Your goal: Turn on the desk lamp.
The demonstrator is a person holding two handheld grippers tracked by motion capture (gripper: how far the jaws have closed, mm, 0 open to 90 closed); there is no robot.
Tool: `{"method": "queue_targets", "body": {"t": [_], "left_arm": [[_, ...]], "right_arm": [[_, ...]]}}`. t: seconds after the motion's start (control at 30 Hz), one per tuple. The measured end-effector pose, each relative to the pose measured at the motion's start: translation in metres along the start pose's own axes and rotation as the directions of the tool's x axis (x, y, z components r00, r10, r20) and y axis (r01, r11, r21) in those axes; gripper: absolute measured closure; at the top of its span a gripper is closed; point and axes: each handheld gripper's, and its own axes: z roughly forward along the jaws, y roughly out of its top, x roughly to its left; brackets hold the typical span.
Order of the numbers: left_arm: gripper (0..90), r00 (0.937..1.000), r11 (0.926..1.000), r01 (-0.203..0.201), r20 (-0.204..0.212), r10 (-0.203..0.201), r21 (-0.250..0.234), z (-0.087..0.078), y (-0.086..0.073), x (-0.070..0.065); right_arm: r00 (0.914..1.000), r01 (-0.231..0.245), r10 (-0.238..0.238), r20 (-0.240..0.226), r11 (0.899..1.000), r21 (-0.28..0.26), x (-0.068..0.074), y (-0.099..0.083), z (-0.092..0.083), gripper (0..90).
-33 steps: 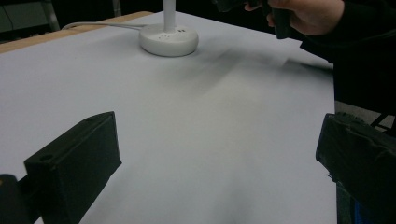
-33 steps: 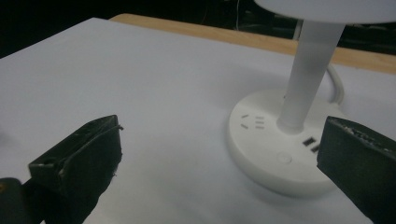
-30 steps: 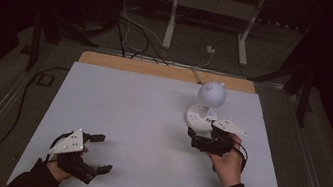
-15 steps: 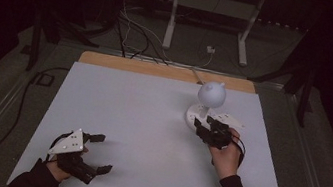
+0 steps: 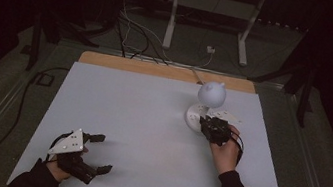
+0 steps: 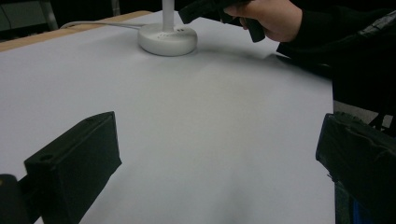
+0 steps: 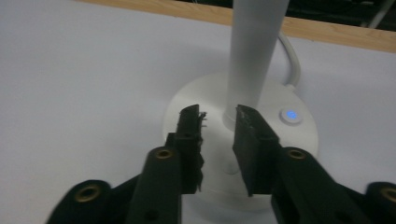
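A white desk lamp (image 5: 212, 95) with a ball-shaped head stands on its round base (image 5: 193, 115) at the table's back right. My right gripper (image 5: 208, 124) hovers over the near side of that base. In the right gripper view, this gripper (image 7: 218, 115) points at the base (image 7: 301, 137) just in front of the stem (image 7: 252, 56); its jaws have just been closing and stand a narrow gap apart, nothing between them. A blue-lit button (image 7: 290, 115) glows on the base. My left gripper (image 5: 103, 153) rests at the front left, wide open and empty (image 6: 219, 154).
The white table top (image 5: 142, 105) has a wooden strip (image 5: 158, 70) along its far edge. The lamp's cable (image 5: 197, 73) runs off over that strip. A metal stand (image 5: 211, 24) and loose cables lie on the floor behind.
My right gripper has moved forward and slightly left onto the lamp's base, and its jaws have narrowed. The left gripper has stayed where it was.
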Motion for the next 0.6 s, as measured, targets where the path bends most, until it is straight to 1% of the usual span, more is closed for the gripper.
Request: {"method": "queue_targets", "body": {"t": [0.03,0.17,0.23,0.27,0.37,0.6], "left_arm": [[0.2,1.0000,1.0000,0.000,0.000,0.000,0.000,0.000,0.000,0.000],[0.2,1.0000,1.0000,-0.001,0.000,0.001,0.001,0.000,0.000,0.000],[0.2,1.0000,1.0000,-0.001,0.000,0.001,0.001,0.000,0.000,0.000],[0.2,1.0000,1.0000,0.000,0.000,0.000,0.000,0.000,0.000,0.000],[0.2,1.0000,1.0000,-0.001,0.001,0.001,0.001,0.000,0.000,0.000],[0.2,1.0000,1.0000,0.000,0.001,0.000,0.003,0.000,0.000,0.000]], "right_arm": [[1.0000,0.000,0.000,0.000,1.000,0.000,0.000,0.000,0.000,77.2],[0.9999,0.005,-0.005,0.013,1.000,0.018,-0.001,0.000,0.002,82.9],[0.9998,0.004,-0.005,0.019,1.000,0.024,-0.001,0.000,0.003,86.7],[0.9996,0.010,-0.011,0.026,0.999,0.038,-0.001,-0.001,0.004,89.8],[0.9994,0.014,-0.016,0.031,0.999,0.052,-0.001,-0.001,0.007,90.0],[0.9992,0.007,-0.009,0.038,0.997,0.075,-0.003,-0.003,0.012,90.0]]}}
